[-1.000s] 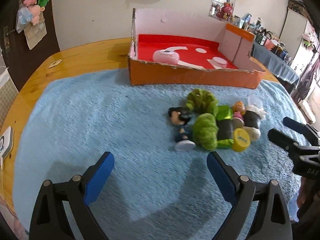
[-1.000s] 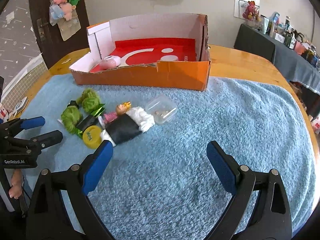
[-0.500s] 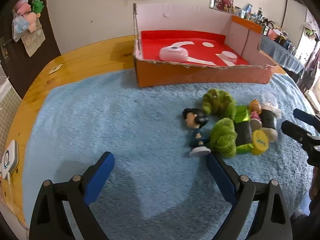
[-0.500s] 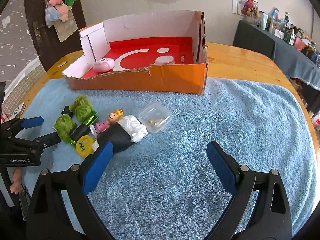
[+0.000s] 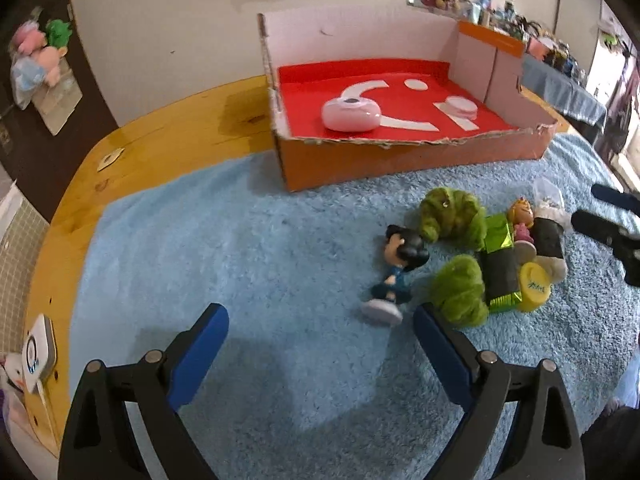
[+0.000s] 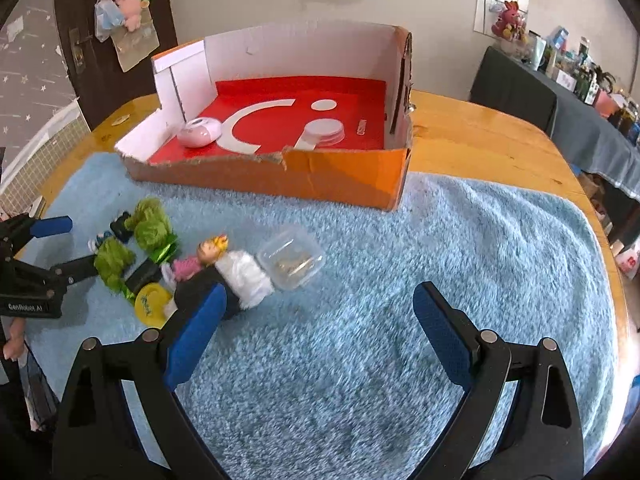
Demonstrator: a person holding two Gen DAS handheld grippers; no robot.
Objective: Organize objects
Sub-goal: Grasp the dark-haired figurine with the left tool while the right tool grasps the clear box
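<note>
A pile of small toys lies on the blue towel (image 5: 224, 248): a dark-haired figurine (image 5: 394, 266), two green fuzzy balls (image 5: 452, 212), a green foil packet (image 5: 498, 264), a yellow cap (image 5: 534, 286), a crowned doll (image 6: 206, 254) and a clear plastic case (image 6: 290, 258). Behind them stands an orange cardboard box (image 5: 400, 156) with a red floor, holding a pink device (image 5: 350, 114). My left gripper (image 5: 320, 332) is open, the figurine just ahead of its right finger. My right gripper (image 6: 316, 316) is open too, its left finger over the doll's dark body.
The wooden table (image 6: 480, 144) shows around the towel. A small white device (image 5: 36, 354) sits at the table's left edge. A dark cloth-covered table (image 6: 560, 104) with clutter stands at the right. The towel's right half (image 6: 480, 248) is bare.
Both grippers have moved forward toward the toy pile and the box. The toys now sit closer to the fingers. Both stay open with nothing held.
</note>
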